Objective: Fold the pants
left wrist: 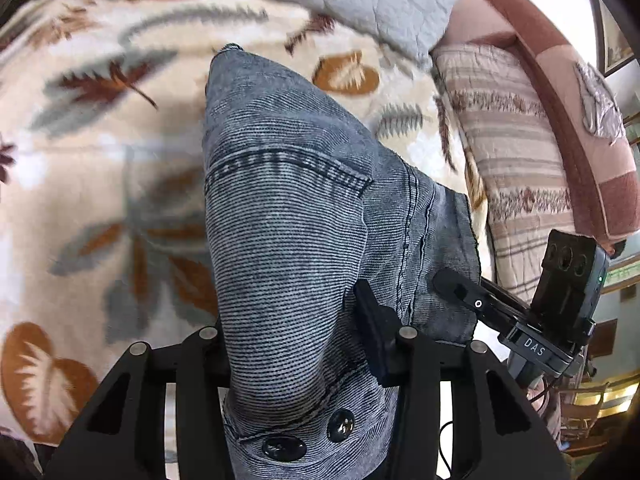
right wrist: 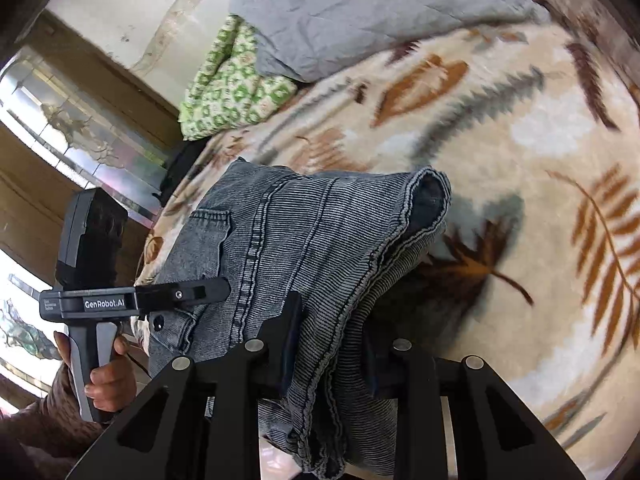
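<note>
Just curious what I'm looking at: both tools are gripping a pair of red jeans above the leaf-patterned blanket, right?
Not red: the jeans are grey-blue washed denim, as the left wrist view shows. Both tools, left and right, do grip them above the leaf-patterned blanket.

A cream blanket (left wrist: 120, 128) printed with brown and grey leaves covers the bed and fills most of both views. At the top of the frame a grey quilted cover (right wrist: 380, 8) lies bunched, with a green-and-white patterned cloth (right wrist: 236, 84) just beside it on its left. On the right of the left view a striped beige quilt (left wrist: 508, 152) rests against a pink and brown padded headboard (left wrist: 560, 92). At the left of the right view, brown wooden panelling (right wrist: 36, 208) frames shiny glass panes, under a pale wall (right wrist: 132, 12). Daylight is bright there.
</note>
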Demonstrator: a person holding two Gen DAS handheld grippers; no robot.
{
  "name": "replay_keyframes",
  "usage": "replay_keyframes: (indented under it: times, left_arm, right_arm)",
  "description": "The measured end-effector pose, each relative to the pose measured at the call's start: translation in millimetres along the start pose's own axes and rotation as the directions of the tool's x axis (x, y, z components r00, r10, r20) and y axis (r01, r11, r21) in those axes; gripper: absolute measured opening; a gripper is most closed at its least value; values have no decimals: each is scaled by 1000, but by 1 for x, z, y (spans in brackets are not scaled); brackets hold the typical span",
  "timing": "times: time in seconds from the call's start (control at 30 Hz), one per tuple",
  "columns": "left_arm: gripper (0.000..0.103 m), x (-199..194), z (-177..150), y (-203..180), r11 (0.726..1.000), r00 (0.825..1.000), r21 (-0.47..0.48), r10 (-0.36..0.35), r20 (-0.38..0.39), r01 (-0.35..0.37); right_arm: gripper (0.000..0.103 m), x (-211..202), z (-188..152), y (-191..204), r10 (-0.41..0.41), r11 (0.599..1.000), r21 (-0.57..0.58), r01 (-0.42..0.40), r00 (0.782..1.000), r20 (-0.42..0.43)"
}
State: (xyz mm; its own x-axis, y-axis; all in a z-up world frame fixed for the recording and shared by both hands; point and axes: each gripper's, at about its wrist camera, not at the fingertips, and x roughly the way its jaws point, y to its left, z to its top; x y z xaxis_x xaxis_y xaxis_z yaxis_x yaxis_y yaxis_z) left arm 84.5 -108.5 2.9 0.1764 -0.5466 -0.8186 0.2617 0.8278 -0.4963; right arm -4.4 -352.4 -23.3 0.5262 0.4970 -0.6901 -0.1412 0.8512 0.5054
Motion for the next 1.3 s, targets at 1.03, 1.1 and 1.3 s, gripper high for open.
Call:
replay_keyframes:
  times: [1.03, 1.1, 1.3]
  left_arm:
    - [61, 24, 91, 99, 977, 970, 13, 210, 124, -213]
    - [66, 27, 91, 99, 973, 966, 24, 224, 128, -229]
    - [92, 35, 93, 111, 962, 953, 7, 271, 136, -274]
  right_arm:
    - [28, 152, 100, 39, -225, 942, -249, 227, 974, 37]
    - [31, 154, 99, 33, -234, 942, -241, 234, 972, 27]
    - [51, 152, 99, 3, -255, 953, -166, 254, 967, 16]
